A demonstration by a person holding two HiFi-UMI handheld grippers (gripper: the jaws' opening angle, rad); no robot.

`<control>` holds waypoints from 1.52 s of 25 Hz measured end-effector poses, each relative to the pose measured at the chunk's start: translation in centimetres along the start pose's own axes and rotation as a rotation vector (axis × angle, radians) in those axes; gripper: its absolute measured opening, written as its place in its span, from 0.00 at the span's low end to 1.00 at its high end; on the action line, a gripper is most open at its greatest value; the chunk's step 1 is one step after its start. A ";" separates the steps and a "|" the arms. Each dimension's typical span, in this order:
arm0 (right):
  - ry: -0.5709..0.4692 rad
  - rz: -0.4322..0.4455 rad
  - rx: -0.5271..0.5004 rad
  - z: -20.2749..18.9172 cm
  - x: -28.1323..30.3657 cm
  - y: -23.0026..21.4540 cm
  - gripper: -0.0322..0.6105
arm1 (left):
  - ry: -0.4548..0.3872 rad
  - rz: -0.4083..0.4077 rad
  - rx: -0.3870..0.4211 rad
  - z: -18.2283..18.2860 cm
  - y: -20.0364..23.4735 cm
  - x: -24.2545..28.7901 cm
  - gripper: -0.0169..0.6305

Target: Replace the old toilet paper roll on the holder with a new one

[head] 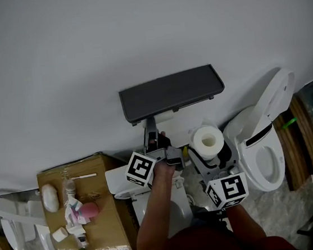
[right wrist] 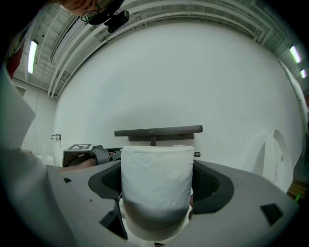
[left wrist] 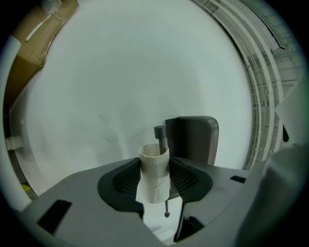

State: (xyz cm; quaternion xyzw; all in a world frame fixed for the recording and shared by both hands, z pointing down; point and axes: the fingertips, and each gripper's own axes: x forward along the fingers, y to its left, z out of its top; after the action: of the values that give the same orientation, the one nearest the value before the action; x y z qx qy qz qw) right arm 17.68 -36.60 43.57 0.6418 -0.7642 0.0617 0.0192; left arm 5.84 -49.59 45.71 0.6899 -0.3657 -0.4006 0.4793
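Right gripper view: right gripper jaws clamped on the full new roll, held upright short of the dark holder shelf on the white wall; left gripper jaws pressed on the bare cardboard tube, holder rod running through it.

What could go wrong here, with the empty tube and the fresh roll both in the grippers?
The left gripper pinches the thin cardboard tube, which sits around the holder's rod; it might crush, or snag on the rod when pulled off. The right gripper holds the soft new roll only by its sides; if it slips, the open toilet stands close beside.
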 end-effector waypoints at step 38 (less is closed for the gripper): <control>0.003 0.090 -0.031 0.2 1.5 5.5 0.64 | -0.259 0.000 -0.029 12.5 1.0 -7.3 0.33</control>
State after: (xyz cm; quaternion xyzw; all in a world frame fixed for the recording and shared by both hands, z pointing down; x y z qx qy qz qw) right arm 12.06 -37.13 43.19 0.6062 -0.7931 0.0515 0.0274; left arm -8.64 -47.97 45.43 0.6253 -0.4186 -0.4917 0.4381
